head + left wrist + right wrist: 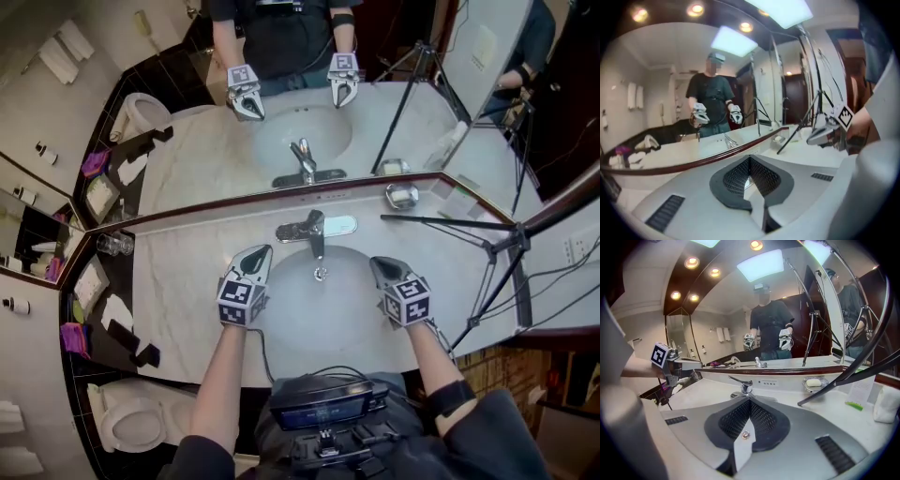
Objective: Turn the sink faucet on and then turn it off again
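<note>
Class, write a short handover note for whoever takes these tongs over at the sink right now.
Left tongs: shut, empty, by the basin's left rim.
Right tongs: shut, empty, by its right rim.
Faucet: behind the basin, between them, touched by neither; no water stream visible.
Done: cannot tell whether it has run yet.
Left: if not, turn it on, then off.

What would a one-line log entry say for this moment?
left gripper: shut, empty | right gripper: shut, empty | faucet: untouched, no water visible | position: both grippers flank sink
</note>
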`<state>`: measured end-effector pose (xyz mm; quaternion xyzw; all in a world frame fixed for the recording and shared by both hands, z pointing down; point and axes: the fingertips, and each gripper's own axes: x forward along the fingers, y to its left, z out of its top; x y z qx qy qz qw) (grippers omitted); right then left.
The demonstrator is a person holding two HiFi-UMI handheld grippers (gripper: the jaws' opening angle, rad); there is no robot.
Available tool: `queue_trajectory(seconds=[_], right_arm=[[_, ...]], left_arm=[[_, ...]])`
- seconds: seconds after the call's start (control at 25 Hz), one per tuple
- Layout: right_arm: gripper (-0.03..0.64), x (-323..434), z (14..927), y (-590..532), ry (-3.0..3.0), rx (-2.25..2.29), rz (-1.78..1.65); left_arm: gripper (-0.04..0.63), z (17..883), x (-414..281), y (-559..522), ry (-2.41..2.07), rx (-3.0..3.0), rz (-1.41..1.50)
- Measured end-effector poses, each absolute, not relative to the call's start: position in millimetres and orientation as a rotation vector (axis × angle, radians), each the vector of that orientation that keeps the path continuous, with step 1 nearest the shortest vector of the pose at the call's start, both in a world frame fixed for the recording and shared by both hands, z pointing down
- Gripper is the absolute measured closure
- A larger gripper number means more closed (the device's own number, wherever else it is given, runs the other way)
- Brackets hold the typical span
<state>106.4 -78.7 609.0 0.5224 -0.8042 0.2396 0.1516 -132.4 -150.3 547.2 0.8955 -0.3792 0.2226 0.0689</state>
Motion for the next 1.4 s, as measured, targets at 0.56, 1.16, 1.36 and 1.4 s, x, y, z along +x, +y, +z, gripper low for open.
queue_trajectory(seconds=[0.56, 1.16, 1.36, 1.4], right_arm=[[0.598, 101, 597, -76, -2.321, 1.497, 0.659], [0.598, 106, 601, -75, -2.303, 1.503, 0.67], [0.598, 114, 603, -76, -2.283, 1.521, 0.683], [0.598, 115, 604, -76, -2.28, 1.524, 0.685]], left_arm=[[0.595, 532, -198, -103, -1.348, 2.514, 0.402], [0.592, 541, -154, -123, -1.271, 2.679, 0.569], [0.549, 552, -119, -140, -1.15, 2.792, 0.693], [0.535, 554, -113, -143, -1.127, 2.816, 0.723]])
